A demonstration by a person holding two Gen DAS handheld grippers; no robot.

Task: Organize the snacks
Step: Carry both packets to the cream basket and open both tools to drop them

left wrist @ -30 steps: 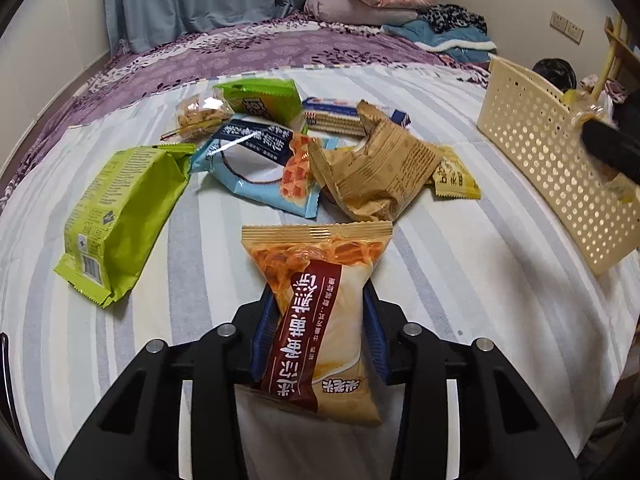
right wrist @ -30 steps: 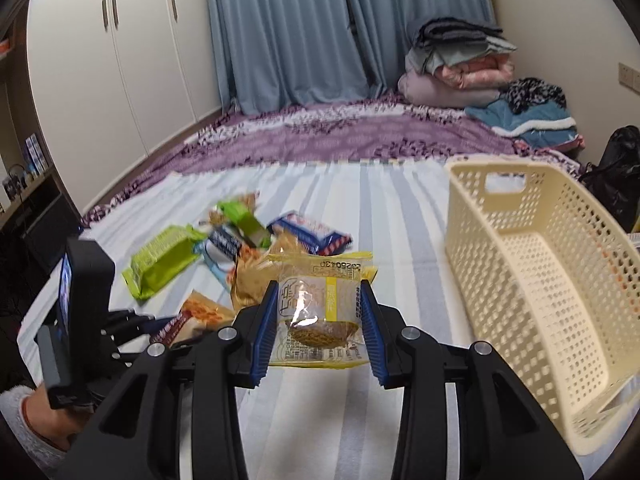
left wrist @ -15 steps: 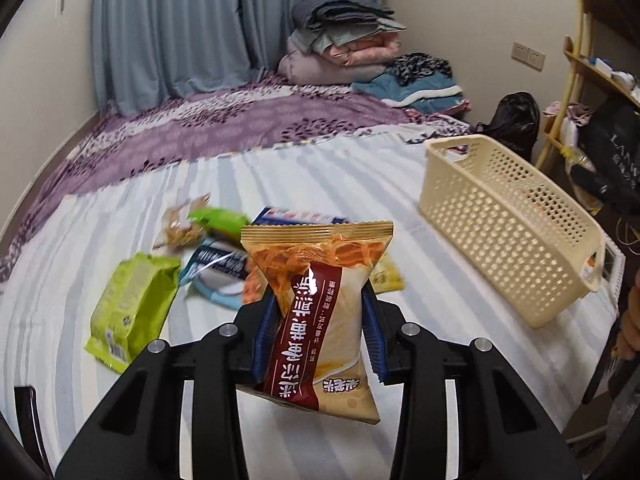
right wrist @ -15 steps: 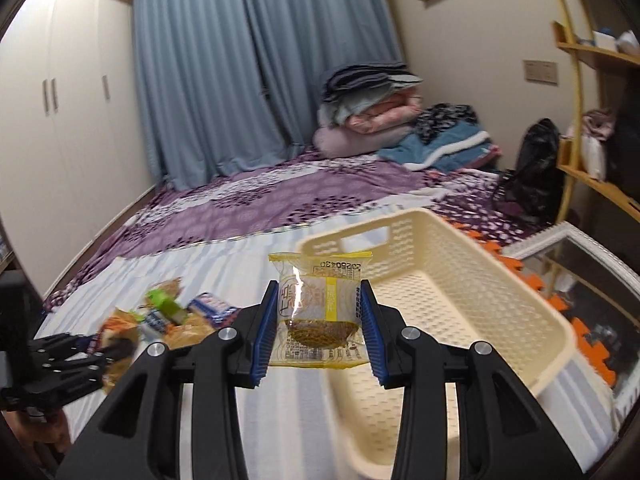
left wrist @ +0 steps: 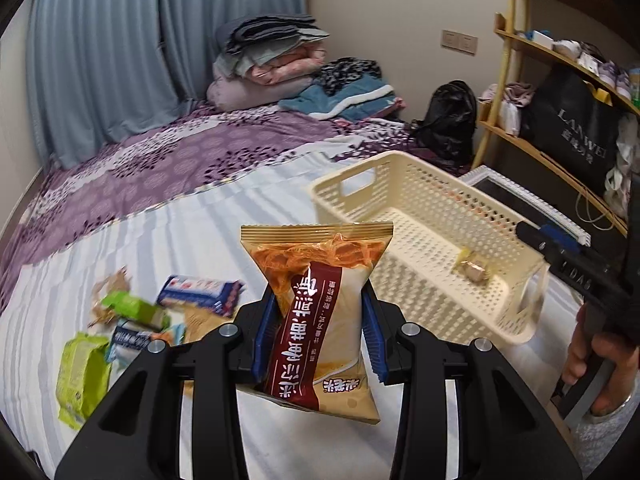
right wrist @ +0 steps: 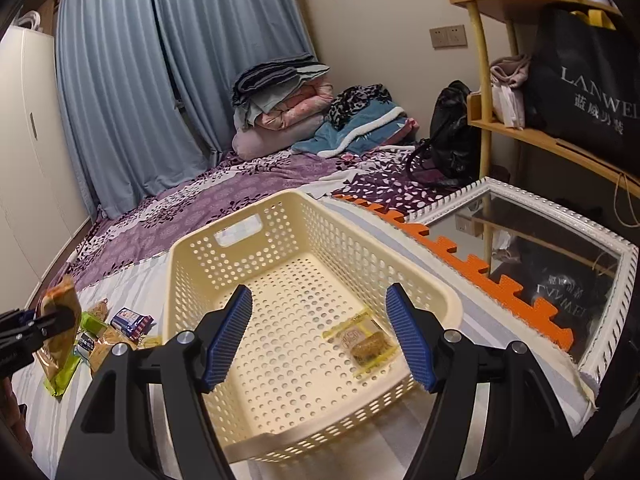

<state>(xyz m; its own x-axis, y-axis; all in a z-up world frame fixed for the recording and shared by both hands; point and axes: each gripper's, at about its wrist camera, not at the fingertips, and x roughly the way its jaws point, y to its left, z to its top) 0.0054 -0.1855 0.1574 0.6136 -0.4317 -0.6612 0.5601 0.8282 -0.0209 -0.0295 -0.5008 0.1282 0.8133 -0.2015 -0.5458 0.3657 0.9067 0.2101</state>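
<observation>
Cream plastic basket (right wrist: 400,276) sat on the striped bed, a small yellow cake packet (right wrist: 366,343) lying on its floor between your right gripper's (right wrist: 318,338) wide-spread fingers. Your left gripper (left wrist: 318,334) clamped an upright orange noodle bag (left wrist: 320,312) above the bed, left of the basket; other snacks (left wrist: 132,324) lay further left.

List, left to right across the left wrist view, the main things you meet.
green packet → blue-and-white packet → left gripper clamping the orange noodle bag → cream basket → small wrapped snack → right gripper

Striped bed (left wrist: 208,224): basket (right wrist: 180,280), snack pile (left wrist: 132,320).
</observation>
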